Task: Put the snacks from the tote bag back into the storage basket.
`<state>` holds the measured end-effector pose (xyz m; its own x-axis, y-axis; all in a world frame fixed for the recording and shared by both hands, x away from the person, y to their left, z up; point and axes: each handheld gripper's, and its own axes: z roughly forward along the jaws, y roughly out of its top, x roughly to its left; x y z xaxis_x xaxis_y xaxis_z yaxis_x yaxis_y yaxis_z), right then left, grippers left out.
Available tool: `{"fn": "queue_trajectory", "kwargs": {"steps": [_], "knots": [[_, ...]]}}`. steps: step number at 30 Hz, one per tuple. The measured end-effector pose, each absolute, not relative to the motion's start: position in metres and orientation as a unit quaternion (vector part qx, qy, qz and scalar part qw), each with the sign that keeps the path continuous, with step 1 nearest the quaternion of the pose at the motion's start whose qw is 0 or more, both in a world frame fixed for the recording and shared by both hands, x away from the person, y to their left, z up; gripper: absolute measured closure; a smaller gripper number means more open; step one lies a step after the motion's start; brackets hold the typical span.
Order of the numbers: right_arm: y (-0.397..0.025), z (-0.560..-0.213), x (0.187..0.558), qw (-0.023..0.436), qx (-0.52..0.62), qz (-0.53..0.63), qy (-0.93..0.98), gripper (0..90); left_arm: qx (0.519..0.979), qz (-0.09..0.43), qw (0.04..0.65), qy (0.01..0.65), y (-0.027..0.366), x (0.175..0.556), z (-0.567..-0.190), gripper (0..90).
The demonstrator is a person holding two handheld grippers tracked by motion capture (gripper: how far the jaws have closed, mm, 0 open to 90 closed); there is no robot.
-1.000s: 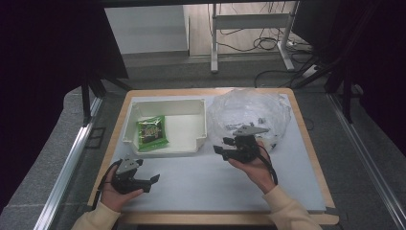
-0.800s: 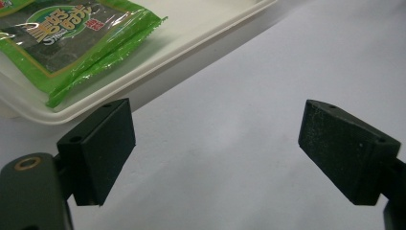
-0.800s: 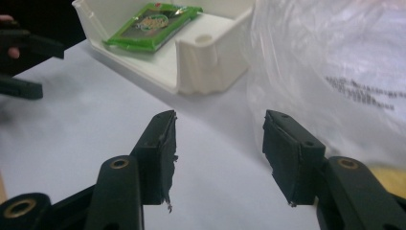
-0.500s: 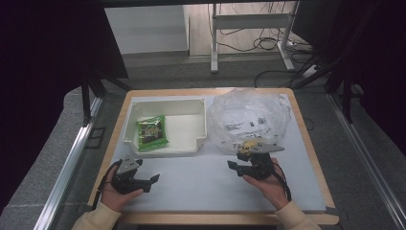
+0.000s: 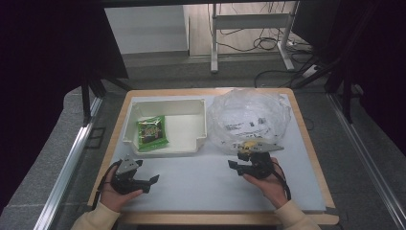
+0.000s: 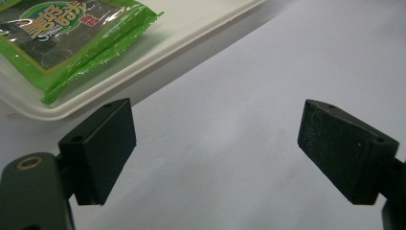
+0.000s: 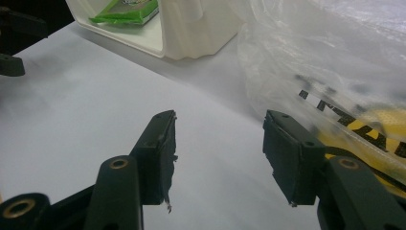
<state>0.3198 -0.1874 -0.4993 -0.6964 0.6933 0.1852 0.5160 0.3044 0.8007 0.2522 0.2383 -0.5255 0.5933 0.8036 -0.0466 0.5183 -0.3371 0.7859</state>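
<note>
Both claws we hold spread and empty: left gripper [image 6: 215,143], right gripper [image 7: 218,158]. At 2 o'clock from the right one lies the plastic bag [image 7: 335,62], its yellow content blurred.

Over the last second the right claw [image 5: 233,164] has pulled back from the clear plastic bag [image 5: 249,115], where it sat at the bag's 6 o'clock edge, toward the person's side of the bench [image 5: 201,177]. It now rests low on the white surface just off the bag's near rim, its jaws apart with nothing between them. The right hand [image 5: 265,179] has come back with it toward 6 o'clock, and the grey plate on top of the claw now lies over the bag's near edge.
</note>
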Motion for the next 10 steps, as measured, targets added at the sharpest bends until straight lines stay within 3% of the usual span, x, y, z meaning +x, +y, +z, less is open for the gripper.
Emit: {"fn": "queue_trajectory", "kwargs": {"steps": [10], "knots": [[-0.1892, -0.5000, 0.3221, 0.097, 0.381, 0.447, 0.804, 43.3, 0.799, 0.176, 0.400, 0.413, 0.2378, 0.2532, -0.5258, 13.2]]}}
